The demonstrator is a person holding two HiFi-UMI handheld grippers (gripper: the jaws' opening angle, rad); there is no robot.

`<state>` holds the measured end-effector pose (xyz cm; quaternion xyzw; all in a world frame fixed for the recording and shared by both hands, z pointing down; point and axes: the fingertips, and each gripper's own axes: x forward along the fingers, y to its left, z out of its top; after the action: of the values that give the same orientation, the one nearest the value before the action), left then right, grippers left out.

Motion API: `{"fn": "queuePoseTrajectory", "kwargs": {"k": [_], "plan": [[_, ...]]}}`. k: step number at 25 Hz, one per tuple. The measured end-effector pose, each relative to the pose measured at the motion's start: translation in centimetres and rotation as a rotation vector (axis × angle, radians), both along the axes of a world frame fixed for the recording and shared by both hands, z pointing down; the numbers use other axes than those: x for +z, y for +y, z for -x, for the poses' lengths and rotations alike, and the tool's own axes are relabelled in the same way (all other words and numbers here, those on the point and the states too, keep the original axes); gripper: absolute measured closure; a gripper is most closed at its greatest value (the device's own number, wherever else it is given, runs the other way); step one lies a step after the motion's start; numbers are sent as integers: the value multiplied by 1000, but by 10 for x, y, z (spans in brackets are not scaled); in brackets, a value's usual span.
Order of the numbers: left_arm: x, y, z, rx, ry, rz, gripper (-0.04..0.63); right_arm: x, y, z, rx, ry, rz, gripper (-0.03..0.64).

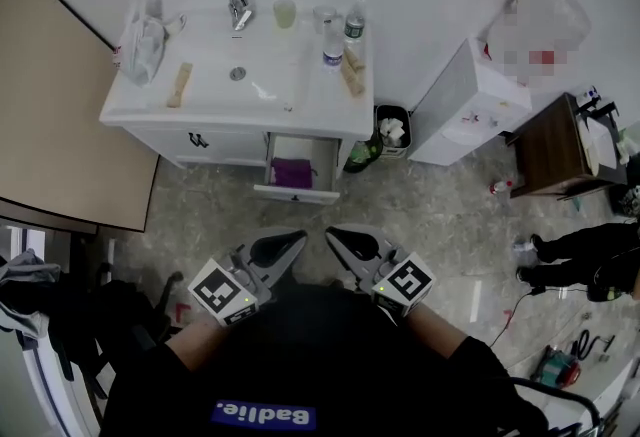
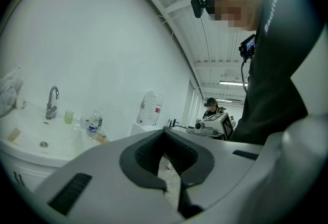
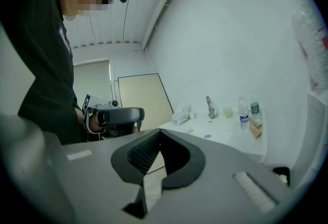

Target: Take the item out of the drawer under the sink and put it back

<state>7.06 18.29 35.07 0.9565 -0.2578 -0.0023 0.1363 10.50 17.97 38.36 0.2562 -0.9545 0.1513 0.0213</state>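
Grippers come first, close to our chest: we hold the left gripper [image 1: 291, 243] and the right gripper [image 1: 340, 240] closed, tips together, both empty. Farther off, the open drawer [image 1: 296, 193] holds the purple item [image 1: 292, 172], below the sink [image 1: 215, 77].

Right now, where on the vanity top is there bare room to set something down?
The front left corner of the vanity top, in front of the plastic bag and left of the brown strip, is bare. The right end is crowded with bottles and a clear cup.
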Motion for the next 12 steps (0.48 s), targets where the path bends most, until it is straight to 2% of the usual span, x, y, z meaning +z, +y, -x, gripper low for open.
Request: {"fn": "queuePoseTrajectory", "kwargs": {"k": [4,12], "plan": [[1,-42,21,56,15,1,607,10,-40,27,18,49,14,615],[6,-110,77,111,54,31,607,36,-104,81,60,150,45,612]]}}
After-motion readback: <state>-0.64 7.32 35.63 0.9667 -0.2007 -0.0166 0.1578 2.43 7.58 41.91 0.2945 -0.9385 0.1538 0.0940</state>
